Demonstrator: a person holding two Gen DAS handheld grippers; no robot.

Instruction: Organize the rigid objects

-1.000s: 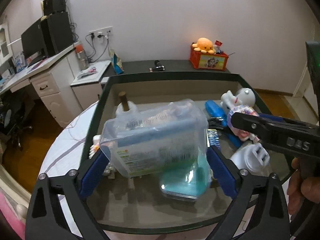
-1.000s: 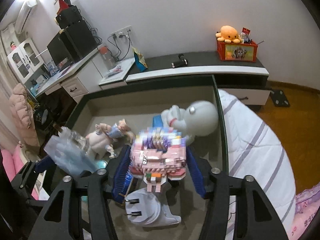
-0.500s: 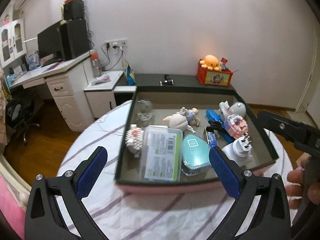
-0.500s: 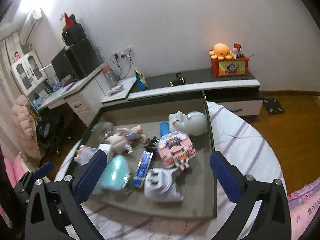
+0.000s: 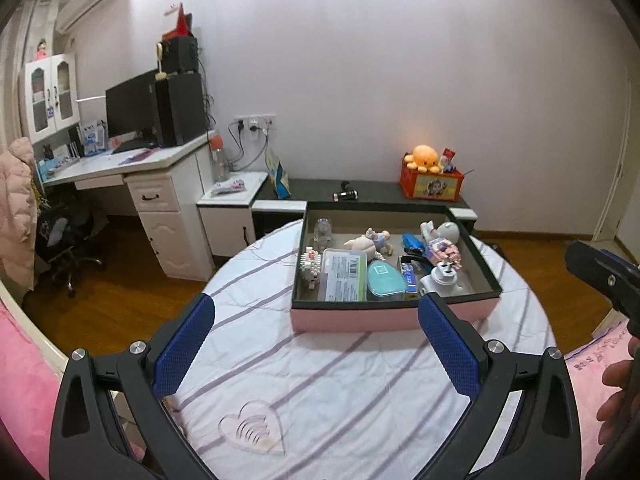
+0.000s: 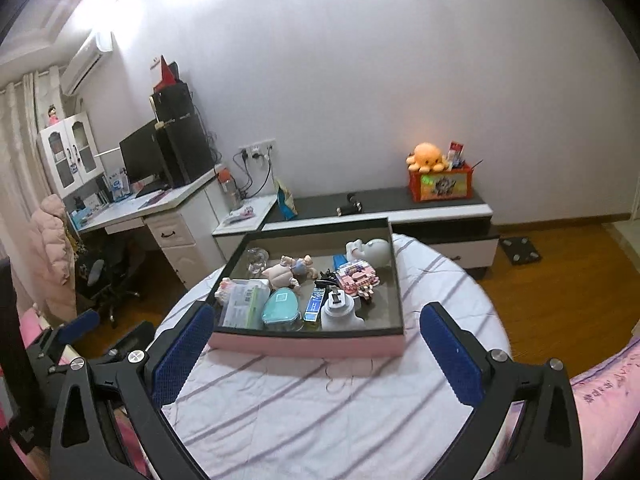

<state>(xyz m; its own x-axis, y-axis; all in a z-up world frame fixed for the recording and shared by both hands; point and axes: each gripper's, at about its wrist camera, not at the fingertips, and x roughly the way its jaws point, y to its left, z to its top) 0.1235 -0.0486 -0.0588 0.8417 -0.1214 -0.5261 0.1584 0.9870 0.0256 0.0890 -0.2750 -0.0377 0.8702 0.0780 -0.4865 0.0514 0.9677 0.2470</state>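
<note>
A pink box [image 5: 392,318] with a dark rim stands on the round striped table; it also shows in the right wrist view [image 6: 304,346]. Inside lie a clear plastic case [image 5: 345,275], a teal case [image 5: 385,284], a white plug adapter [image 5: 440,280], a pink block figure [image 5: 442,251], a doll [image 5: 366,242] and a white toy [image 5: 442,232]. My left gripper [image 5: 316,350] is open and empty, well back from the box. My right gripper [image 6: 314,354] is open and empty, in front of the box.
The striped tablecloth [image 5: 320,380] covers the table between the grippers and the box. Pink bedding [image 6: 608,400] lies at right. A desk [image 5: 132,176] and low cabinet [image 5: 360,196] with an orange toy box [image 5: 432,184] stand behind.
The left gripper let go of the clear case and the right let go of the pink block figure, both now in the box. Both grippers opened and pulled far back.
</note>
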